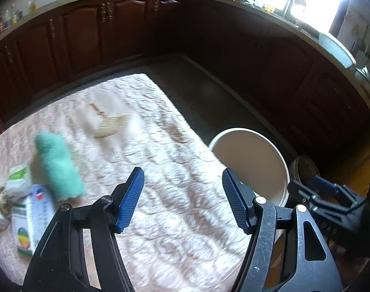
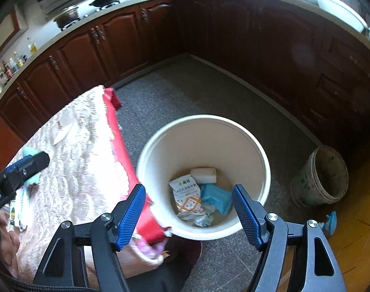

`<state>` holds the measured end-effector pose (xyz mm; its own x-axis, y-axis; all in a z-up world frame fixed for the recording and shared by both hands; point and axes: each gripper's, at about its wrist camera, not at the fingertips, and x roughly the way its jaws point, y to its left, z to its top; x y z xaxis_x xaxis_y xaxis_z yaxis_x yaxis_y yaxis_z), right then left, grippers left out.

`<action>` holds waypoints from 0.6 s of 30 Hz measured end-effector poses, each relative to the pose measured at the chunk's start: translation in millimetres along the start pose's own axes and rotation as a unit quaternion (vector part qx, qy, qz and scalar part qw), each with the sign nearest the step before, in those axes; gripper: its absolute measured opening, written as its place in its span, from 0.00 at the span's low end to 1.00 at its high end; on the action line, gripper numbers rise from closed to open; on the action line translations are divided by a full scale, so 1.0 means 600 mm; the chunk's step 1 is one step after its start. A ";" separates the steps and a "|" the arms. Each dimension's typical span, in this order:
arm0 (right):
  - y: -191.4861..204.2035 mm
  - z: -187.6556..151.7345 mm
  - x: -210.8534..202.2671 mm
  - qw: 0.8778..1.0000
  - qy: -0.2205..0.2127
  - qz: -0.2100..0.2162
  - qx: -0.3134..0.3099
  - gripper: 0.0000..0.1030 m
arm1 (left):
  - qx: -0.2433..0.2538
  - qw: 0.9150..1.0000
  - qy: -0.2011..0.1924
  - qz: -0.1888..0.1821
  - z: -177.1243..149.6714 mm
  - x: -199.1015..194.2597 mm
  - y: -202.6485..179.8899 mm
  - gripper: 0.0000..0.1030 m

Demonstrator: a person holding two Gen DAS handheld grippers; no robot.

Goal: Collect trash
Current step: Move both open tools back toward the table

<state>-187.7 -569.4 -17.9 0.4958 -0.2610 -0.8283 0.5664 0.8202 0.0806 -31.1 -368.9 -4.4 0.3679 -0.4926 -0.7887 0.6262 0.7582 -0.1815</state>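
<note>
Right claw (image 2: 188, 215) agape, holding nothing, above white bin (image 2: 264, 163). Inside bin at 12 o'clock: printed packet (image 2: 188, 196), blue wrapper (image 2: 215, 196), white block (image 2: 204, 175). Left claw (image 1: 183, 200) agape, unladen, over table (image 1: 160, 219); green cloth (image 1: 57, 168) at 10 o'clock.

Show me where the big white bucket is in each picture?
Left wrist view: the white bucket is at the right of middle, past the table edge, partly behind the left gripper.
Right wrist view: the white bucket is in the middle, on the floor, with trash inside, beyond the right gripper.
Shared landmark: the dirty small bucket stands just to its right in both.
</note>
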 end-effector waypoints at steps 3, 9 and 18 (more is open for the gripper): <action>0.026 0.007 -0.012 1.000 -0.011 0.007 -0.013 0.72 | -0.009 1.000 -0.007 0.006 -0.009 -0.017 0.022 0.64; 0.100 0.016 -0.028 0.998 -0.023 0.028 -0.049 0.74 | -0.033 0.999 -0.030 0.026 -0.040 -0.070 0.082 0.64; 0.220 0.004 -0.039 0.991 -0.033 0.080 -0.105 0.83 | -0.091 0.993 -0.037 0.072 -0.096 -0.144 0.215 0.64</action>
<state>-123.1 -456.5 13.4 0.6149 -0.1456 -0.7750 0.3310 0.9397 0.0861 -21.8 -203.9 6.4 0.4974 -0.3988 -0.7704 0.4315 0.8842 -0.1791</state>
